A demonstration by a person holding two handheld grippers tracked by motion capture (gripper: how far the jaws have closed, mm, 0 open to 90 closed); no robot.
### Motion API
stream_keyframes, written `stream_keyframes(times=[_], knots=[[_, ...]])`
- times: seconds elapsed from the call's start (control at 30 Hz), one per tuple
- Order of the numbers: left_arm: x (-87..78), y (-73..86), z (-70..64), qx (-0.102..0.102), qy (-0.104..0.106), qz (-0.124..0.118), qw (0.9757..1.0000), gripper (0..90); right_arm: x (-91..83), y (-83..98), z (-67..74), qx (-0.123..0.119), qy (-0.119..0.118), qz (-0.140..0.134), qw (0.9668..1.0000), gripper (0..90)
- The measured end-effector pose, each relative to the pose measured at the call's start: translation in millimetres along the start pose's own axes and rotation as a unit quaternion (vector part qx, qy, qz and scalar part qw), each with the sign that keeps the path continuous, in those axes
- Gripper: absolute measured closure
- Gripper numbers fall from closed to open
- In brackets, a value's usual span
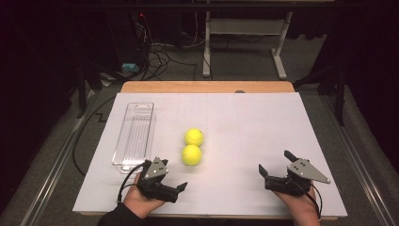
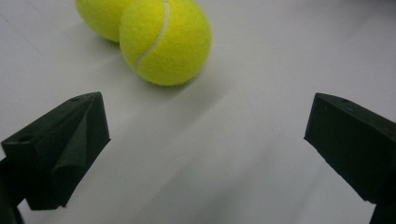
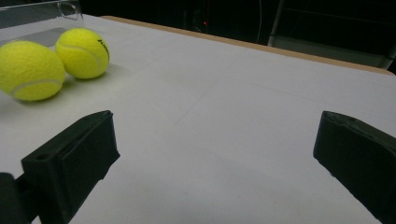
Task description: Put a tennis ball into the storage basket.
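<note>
Just ahead of the left gripper's (image 2: 205, 140) spread jaws, near ball (image 2: 164, 41).

The right gripper (image 3: 210, 154) has its two black jaws wide apart at the bottom of the right gripper view, with nothing between them, low over the white table (image 3: 243, 107). At the far left lie two yellow tennis balls, touching each other: the nearer ball (image 3: 29, 70) and the farther ball (image 3: 82, 52). Behind them stands a clear plastic tray (image 3: 42, 11), near the table's wooden edge.
</note>
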State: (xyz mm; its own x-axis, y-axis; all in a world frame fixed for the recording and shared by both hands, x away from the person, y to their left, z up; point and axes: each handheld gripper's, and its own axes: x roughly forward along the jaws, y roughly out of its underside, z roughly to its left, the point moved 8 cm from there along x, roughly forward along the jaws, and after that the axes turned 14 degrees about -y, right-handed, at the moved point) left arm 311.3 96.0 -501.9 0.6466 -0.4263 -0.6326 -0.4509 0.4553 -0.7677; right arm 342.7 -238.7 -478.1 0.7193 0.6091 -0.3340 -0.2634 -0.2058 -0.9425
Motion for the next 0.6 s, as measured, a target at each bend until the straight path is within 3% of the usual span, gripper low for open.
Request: stream_keyframes(times=[0.3, 0.6], knots=[[5.9, 6.6, -0.2, 0.004, -0.001, 0.033, 0.9994, 0.6, 0.3, 1.3, 0.0, 0.0, -0.002, 0.002, 1.0, 0.0], [9.3, 13.6, -0.4, 0.01, -0.004, 0.074, 0.9972, 0.6, 0.3, 2.4, 0.4, -0.001, -0.001, 0.007, 1.0, 0.0]])
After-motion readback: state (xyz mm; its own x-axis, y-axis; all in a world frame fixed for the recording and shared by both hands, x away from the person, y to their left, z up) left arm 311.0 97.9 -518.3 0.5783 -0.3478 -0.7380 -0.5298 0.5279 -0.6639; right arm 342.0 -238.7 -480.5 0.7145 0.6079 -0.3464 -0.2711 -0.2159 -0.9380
